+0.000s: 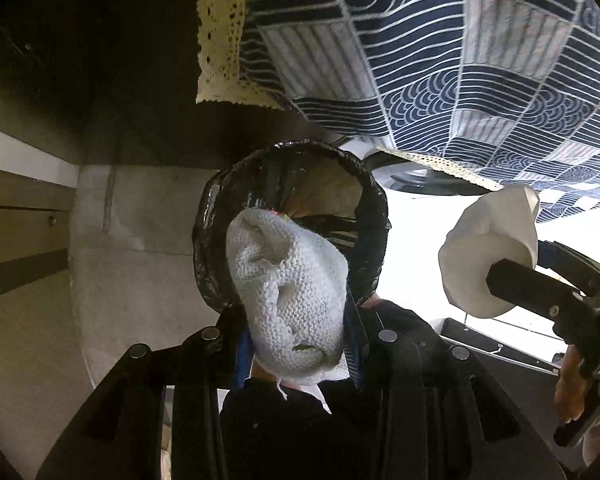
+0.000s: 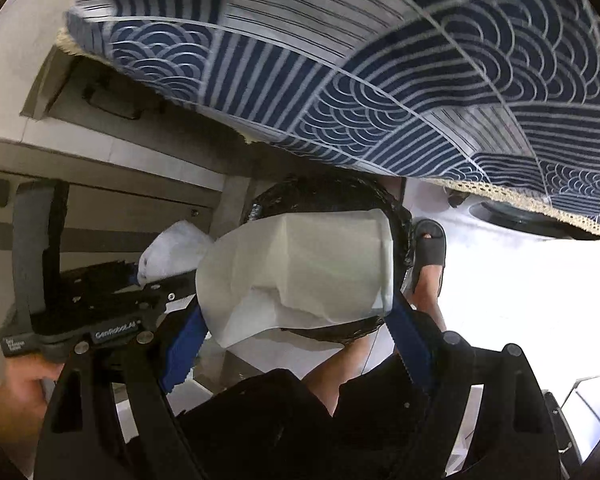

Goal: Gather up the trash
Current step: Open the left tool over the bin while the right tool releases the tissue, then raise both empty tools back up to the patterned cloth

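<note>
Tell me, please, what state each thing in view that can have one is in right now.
Left gripper: shut on the knitted cloth.
Right gripper: shut on the white paper cup, crumpled.
Trash bin: open, lined with a black bag, waste inside.
Patterned tablecloth: hanging over the table edge.

Both claws pointed steeply down over the bin (image 1: 292, 184). The left claw (image 1: 296, 354) was clamped tight on a crumpled knitted cloth (image 1: 288, 292) directly above the bin's rim. The right claw (image 2: 300, 312) stood wide, its blue pads (image 2: 184, 348) pressed on either side of a white paper cup (image 2: 300, 268). A bare hand (image 2: 20, 388) gripped the left claw's handle, and a sandalled foot (image 2: 430, 256) stood beside the bin.
</note>
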Demonstrator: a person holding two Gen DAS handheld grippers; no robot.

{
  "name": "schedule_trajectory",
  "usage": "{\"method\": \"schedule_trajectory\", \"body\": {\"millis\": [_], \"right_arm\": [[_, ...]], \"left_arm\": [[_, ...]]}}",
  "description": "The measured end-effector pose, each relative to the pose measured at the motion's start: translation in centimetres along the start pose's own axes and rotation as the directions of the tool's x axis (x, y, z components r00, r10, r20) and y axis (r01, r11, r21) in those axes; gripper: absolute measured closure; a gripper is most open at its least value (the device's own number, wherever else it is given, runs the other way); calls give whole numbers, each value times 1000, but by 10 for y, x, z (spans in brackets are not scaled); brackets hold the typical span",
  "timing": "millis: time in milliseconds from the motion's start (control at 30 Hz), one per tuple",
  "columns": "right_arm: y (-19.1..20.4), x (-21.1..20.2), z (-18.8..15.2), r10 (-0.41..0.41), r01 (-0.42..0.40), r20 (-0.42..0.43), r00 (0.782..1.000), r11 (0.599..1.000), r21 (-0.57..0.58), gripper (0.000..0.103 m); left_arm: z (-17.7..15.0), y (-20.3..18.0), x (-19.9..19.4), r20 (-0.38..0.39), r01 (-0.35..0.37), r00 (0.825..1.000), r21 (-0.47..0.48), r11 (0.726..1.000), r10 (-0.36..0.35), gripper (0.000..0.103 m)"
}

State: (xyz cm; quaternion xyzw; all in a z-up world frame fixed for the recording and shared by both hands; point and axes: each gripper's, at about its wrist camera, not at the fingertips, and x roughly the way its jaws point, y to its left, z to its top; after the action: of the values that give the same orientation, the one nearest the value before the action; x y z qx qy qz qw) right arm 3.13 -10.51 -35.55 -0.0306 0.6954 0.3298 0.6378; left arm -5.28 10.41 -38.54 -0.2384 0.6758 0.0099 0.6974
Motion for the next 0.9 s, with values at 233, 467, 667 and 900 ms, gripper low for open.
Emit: {"method": "schedule_trajectory", "body": {"millis": [233,467,667,900], "right_arm": [[-15,15,16,55,-54,-17,998,996,67,14],[-20,10,24,74,-74,8,997,991,109,5],[-20,0,22,60,-62,24,998,992,113,5],[-16,-22,12,84,-90,49,995,987,134,5]], "left_arm": [[9,0,13,-35,-25,999,-3,1000,24,56],[15,0,10,-43,-46,998,-7,999,46,38],[18,-3,7,-38,-46,998,-8,999,45,38],[18,-9,-15,5,-28,1000,11,1000,28,38]]}}
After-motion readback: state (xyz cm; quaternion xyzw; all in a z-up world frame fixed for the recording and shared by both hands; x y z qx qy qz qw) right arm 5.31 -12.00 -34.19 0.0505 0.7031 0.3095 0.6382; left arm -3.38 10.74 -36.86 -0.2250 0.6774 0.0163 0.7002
